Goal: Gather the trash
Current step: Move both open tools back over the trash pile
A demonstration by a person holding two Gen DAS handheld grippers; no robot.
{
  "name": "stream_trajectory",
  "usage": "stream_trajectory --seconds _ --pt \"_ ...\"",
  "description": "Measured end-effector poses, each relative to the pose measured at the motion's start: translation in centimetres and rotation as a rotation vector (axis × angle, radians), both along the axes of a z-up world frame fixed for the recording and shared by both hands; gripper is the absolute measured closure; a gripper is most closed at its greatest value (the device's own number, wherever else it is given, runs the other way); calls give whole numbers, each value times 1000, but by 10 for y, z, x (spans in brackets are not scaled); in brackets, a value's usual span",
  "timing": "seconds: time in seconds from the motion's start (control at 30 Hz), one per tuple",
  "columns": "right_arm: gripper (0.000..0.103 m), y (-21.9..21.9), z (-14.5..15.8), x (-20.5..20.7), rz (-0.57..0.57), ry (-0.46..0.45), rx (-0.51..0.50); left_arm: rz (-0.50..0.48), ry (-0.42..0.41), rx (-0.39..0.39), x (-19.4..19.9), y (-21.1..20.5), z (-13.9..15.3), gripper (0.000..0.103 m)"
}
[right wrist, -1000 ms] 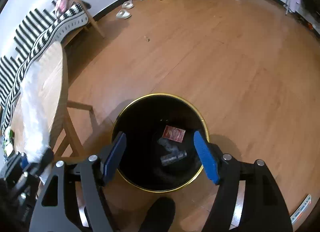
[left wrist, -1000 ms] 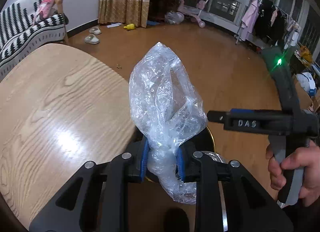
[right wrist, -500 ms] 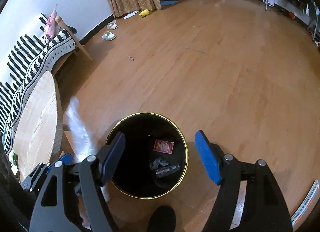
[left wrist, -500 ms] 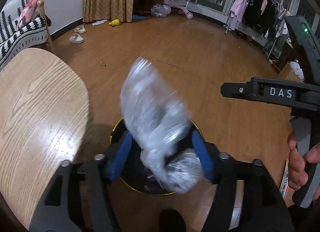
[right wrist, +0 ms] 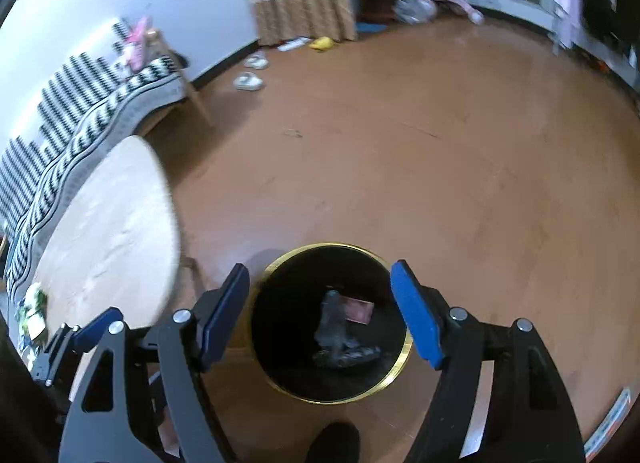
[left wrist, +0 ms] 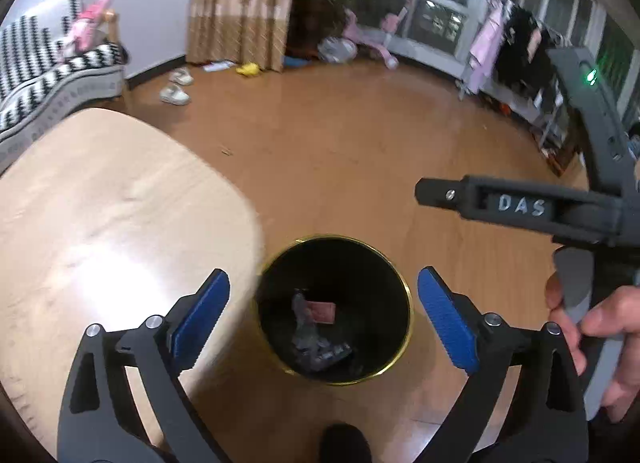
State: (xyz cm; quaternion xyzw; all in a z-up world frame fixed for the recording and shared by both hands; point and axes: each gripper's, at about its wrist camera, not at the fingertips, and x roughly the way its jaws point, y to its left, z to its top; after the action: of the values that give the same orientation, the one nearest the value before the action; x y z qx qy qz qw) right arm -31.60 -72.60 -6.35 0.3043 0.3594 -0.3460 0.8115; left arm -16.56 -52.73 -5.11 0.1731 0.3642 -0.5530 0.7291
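A black trash bin with a gold rim (left wrist: 405, 295) stands on the floor below both grippers. Inside it lie a crumpled clear plastic bag (left wrist: 306, 333) and a red packet (left wrist: 322, 312); both also show in the right wrist view, the bag (right wrist: 332, 323) beside the packet (right wrist: 360, 310). My left gripper (left wrist: 323, 272) hangs above the bin, its jaws opening wide with nothing between them. My right gripper (right wrist: 320, 267) is open and empty over the same bin (right wrist: 405, 351).
A round wooden table (left wrist: 100, 203) sits left of the bin, its edge close to it. A hand (left wrist: 604, 327) holds the right gripper's handle at the right. A striped sofa (right wrist: 80, 103), slippers (left wrist: 174, 95) and a clothes rack (left wrist: 492, 47) stand farther off.
The left gripper let go of the clear plastic bag, which dropped into the bin, and its jaws spread wide. Both grippers rose, so the bin looks smaller.
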Motion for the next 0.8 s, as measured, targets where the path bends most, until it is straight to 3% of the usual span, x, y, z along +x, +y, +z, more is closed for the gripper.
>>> stream_trajectory --seconds 0.23,0.5,0.67,0.8 --pt "31 76 30 91 206 -39 -36 228 -33 -27 66 103 41 9" --pt "31 223 44 215 534 -44 -29 558 -92 -2 149 278 71 9" --pt "31 314 47 268 729 -44 -16 765 -87 20 191 385 64 9" --pt "31 376 41 297 856 -27 -15 919 -31 48 223 460 53 9"
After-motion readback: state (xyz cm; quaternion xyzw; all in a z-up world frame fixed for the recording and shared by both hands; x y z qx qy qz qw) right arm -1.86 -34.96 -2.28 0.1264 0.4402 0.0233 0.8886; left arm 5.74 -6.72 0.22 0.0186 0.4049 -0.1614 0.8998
